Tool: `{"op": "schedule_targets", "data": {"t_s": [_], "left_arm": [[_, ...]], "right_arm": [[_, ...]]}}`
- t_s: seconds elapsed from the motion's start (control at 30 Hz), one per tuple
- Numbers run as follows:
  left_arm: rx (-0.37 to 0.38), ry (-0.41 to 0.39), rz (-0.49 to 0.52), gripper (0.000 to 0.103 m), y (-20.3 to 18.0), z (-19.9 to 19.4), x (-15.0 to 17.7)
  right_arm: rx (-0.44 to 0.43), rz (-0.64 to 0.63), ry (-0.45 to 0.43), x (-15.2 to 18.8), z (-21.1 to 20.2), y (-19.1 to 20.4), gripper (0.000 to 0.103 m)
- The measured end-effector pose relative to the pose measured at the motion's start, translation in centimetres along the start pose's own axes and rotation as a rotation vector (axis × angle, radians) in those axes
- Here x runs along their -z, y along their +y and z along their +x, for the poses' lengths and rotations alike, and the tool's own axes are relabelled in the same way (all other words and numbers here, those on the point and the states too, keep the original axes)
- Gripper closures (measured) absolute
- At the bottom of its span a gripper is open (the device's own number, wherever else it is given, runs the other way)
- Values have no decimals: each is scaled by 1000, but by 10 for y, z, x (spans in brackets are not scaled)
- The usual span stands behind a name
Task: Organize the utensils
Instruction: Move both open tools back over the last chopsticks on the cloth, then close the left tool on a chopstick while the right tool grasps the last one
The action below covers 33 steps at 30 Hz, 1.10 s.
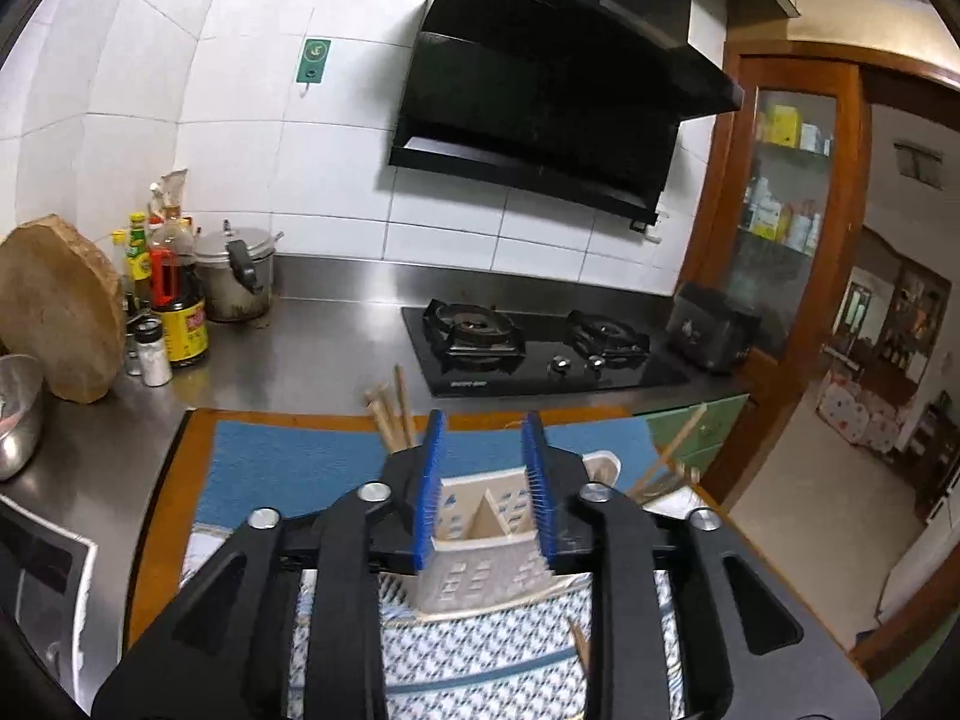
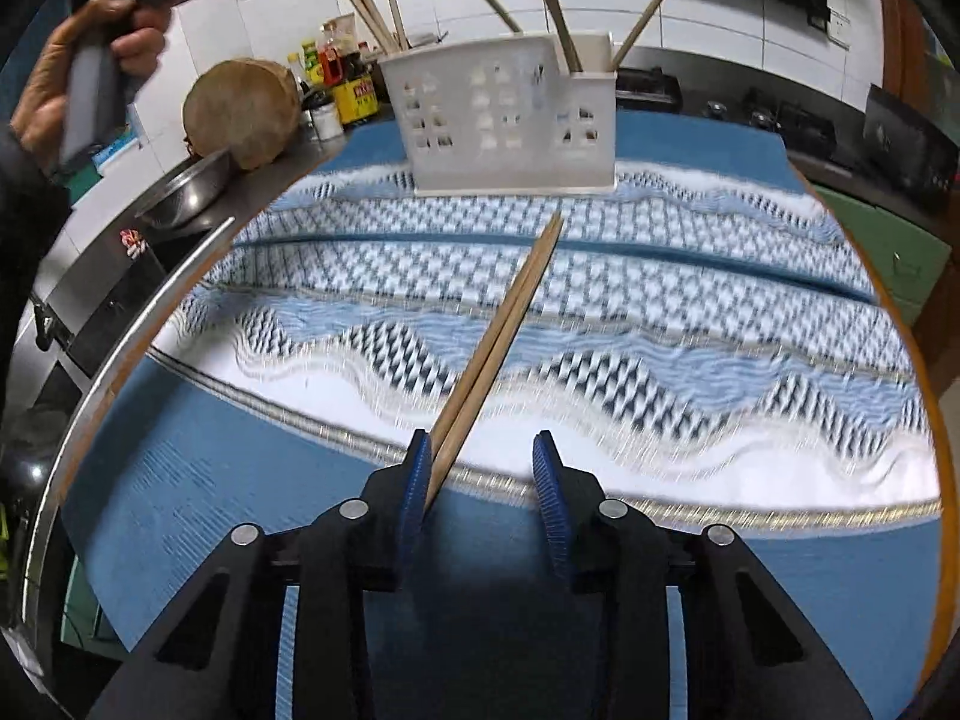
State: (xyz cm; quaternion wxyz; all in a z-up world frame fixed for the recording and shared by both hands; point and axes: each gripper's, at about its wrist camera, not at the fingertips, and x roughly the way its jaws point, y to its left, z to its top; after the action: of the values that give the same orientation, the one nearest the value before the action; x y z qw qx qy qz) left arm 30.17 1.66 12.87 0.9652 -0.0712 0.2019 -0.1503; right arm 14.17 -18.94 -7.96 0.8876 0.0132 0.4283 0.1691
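A white plastic utensil holder (image 2: 504, 120) stands upright at the far side of the blue patterned cloth (image 2: 660, 312), with several wooden chopsticks (image 2: 378, 18) and utensils sticking out of it. A pair of wooden chopsticks (image 2: 504, 330) lies on the cloth, its near end beside the left finger of my open right gripper (image 2: 483, 474). In the left wrist view my left gripper (image 1: 483, 468) is open and raised above the holder (image 1: 480, 546), whose top shows between its jaws. It is empty.
A round wooden chopping block (image 1: 57, 315), sauce bottles (image 1: 174, 294), a pressure cooker (image 1: 237, 276) and a steel bowl (image 1: 15, 414) stand at the left on the steel counter. A black gas hob (image 1: 540, 348) lies beyond the cloth. A doorway opens at the right.
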Motion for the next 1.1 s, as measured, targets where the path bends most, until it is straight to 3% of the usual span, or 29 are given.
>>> {"op": "schedule_targets", "data": {"t_s": [0.2, 0.33, 0.73, 1.1], "left_arm": [[3, 31, 21, 67, 1, -27, 36], [27, 59, -5, 67, 7, -37, 60], [36, 125, -45, 66, 15, -42, 106], [77, 240, -28, 66, -10, -35, 162]], "right_arm": [[-34, 26, 24, 13, 9, 15, 75], [1, -19, 34, 19, 12, 27, 77], [128, -14, 34, 26, 4, 0, 80], [125, 44, 14, 9, 18, -5, 82]]}}
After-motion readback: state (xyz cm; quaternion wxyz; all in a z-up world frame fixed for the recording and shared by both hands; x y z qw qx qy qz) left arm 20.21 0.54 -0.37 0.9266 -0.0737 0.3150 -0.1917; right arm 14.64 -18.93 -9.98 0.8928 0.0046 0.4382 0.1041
